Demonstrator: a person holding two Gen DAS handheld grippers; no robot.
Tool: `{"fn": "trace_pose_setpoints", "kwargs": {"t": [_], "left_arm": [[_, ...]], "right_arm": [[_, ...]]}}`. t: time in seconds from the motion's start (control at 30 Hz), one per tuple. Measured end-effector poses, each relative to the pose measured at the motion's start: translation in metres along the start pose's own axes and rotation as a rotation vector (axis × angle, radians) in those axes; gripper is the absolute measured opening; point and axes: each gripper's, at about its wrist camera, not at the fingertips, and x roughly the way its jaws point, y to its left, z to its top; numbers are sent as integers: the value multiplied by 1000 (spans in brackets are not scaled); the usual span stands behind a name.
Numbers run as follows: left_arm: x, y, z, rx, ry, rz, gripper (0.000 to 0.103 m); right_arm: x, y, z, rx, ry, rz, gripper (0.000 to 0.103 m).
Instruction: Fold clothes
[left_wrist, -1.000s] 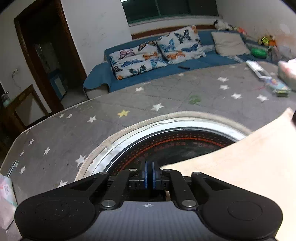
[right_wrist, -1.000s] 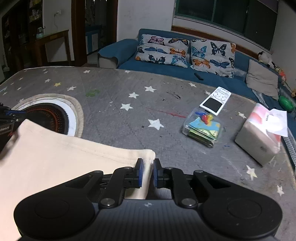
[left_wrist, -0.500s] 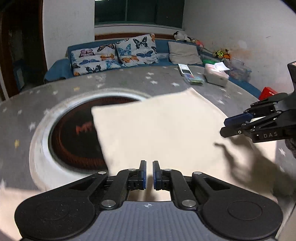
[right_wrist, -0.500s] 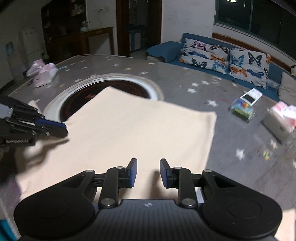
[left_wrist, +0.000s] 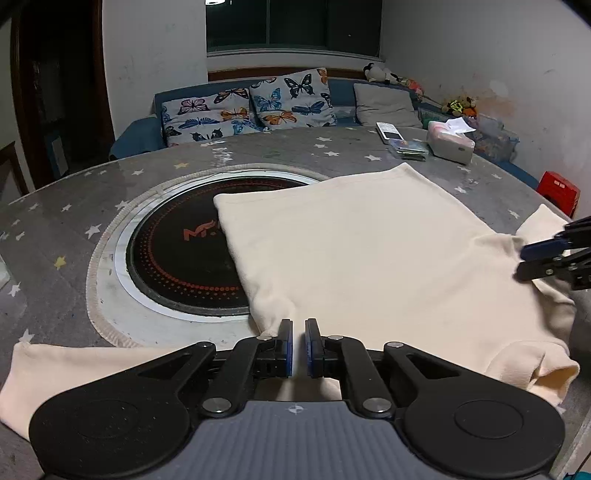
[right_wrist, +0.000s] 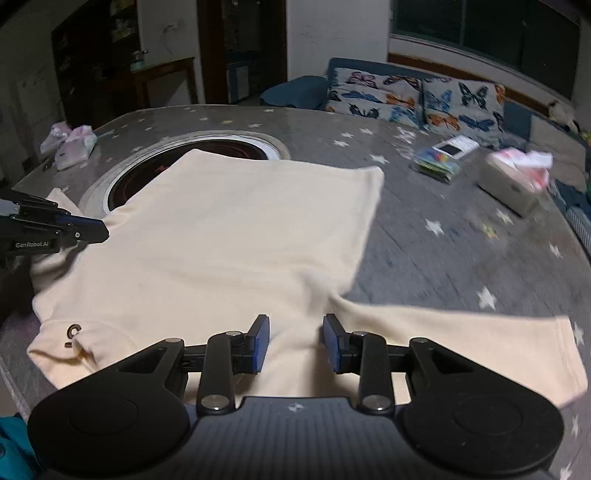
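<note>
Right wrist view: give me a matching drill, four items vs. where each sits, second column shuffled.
Items:
1. shirt
2. tissue box
3. pink pack
4. remote

Places:
A. far left on the table
B. spread flat in the middle, partly over the round burner
C. far right, paper sticking out of its top
D. just behind the clear packet of coloured bits

Pairs: 1-B, 2-C, 3-A, 4-D

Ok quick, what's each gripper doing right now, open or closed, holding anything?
Left gripper: nearly closed, narrow gap, grips nothing, cream T-shirt below.
Right gripper: open, empty, over the T-shirt.
</note>
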Motion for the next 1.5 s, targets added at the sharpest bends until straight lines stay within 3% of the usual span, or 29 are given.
{"fn": "trace_pose_setpoints", "kwargs": {"t": [0.13,0.3,0.57,0.7,0.8,0.97,1.5], "left_arm": [[1,-2,1,9,5,13,9],[0,-9,6,28,15,22,9],[-6,-41,23,93,-29,-48,13],[-5,-61,27,122,-32,-88,15],[-4,-76,29,143,-35,-119,33],[-2,-99,32,171,-33,-164,43],[7,-142,28,219,4,-225,48]], "right_arm": [[-18,-18,-9,68,-34,-29,33],[-30,-55,-21,153,-31,-153,33],[-36,-117,-41,302,-25,-331,33],[-38,-127,-44,317,-26,-370,33],[-37,-131,-42,330,-30,-391,33],[-35,-139,-44,360,-41,-412,33],[-43,-162,-58,470,-63,-473,38]]}}
